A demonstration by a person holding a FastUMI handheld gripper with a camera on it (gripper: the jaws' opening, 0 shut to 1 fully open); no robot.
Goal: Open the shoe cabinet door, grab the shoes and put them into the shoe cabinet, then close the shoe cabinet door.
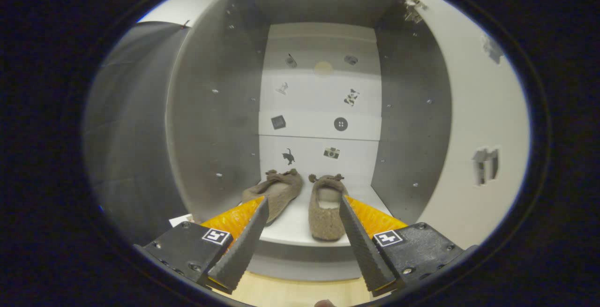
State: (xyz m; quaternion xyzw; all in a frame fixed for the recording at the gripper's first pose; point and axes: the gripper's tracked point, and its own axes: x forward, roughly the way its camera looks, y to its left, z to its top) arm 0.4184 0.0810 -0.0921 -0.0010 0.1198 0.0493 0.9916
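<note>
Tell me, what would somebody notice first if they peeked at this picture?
Probably the two fuzzy brown slippers sitting side by side on the bottom shelf of the open shoe cabinet, just ahead of the gripper, whose fingers are spread open and hold nothing. Next come the little picture stickers dotting the cabinet's white back wall, and the door swung open beside it.

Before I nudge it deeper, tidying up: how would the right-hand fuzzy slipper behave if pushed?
The right slipper looks soft and fleecy, so probably floppy and light. It lies flat, unlikely to tip or roll. The open hand-held gripper might just dent it.
</note>
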